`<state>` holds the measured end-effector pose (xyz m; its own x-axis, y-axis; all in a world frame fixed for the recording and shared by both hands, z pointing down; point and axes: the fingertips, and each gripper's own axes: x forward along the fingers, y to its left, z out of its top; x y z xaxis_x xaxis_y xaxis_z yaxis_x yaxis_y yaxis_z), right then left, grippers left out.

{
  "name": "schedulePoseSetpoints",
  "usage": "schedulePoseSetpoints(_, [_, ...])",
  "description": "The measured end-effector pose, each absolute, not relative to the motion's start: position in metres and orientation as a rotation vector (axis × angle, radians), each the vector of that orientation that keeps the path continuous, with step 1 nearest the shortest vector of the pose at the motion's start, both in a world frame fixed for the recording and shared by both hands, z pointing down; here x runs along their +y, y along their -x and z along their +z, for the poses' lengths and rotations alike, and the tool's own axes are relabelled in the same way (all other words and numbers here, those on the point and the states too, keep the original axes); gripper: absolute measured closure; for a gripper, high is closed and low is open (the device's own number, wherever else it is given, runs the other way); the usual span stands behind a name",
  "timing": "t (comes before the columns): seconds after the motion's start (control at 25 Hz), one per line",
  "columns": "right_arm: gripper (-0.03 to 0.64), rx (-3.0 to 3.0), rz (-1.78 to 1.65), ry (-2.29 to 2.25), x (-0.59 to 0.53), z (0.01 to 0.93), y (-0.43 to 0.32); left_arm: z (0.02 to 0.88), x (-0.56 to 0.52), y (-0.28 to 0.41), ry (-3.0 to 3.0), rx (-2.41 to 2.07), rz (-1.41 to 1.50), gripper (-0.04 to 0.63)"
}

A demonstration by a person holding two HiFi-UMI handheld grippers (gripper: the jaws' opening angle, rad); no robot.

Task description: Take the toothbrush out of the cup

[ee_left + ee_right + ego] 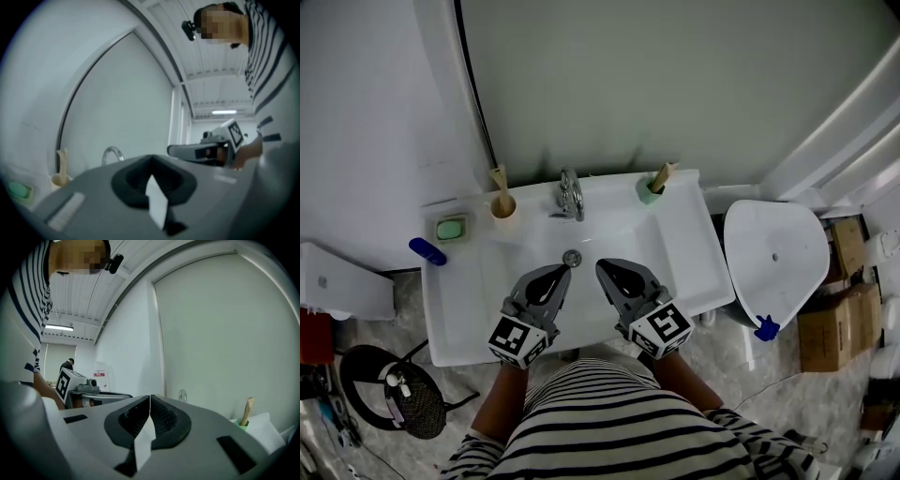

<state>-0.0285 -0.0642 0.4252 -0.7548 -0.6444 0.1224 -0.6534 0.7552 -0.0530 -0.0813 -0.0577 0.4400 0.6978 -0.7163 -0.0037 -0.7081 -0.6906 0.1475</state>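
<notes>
L gripper (563,271): jaws closed, empty, over sink (680,258).
R gripper (601,266): same, just right of it.
Beige cup (503,208): far left, toothbrush (499,178) inside.
Green cup (649,195): far right, brush inside.

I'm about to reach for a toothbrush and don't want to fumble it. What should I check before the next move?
1. Empty left gripper: ok.
2. Empty right gripper: ok.
3. Jaws open to grasp: not ok, both are shut.
4. A toothbrush in the beige cup: ok.
5. A second toothbrush in the green cup: ok.
6. Which cup is meant: cannot tell.
</notes>
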Motion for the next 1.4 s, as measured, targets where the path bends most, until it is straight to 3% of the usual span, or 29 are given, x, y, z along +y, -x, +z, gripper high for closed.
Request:
schedulePoseSetpoints(0.76, [0.609,-2.844,0.123,-1.003,-0.073,0.427,0.024,0.437,-0.071,0.073,-2.767,-1.18,-0.102,0.588])
schedulePoseSetpoints(1.4, [0.609,-2.834,0.141,-0.99,-0.125,0.43,-0.11,0.432,-0.12,-0.055,-2.773,-1.187,-0.043,0.588])
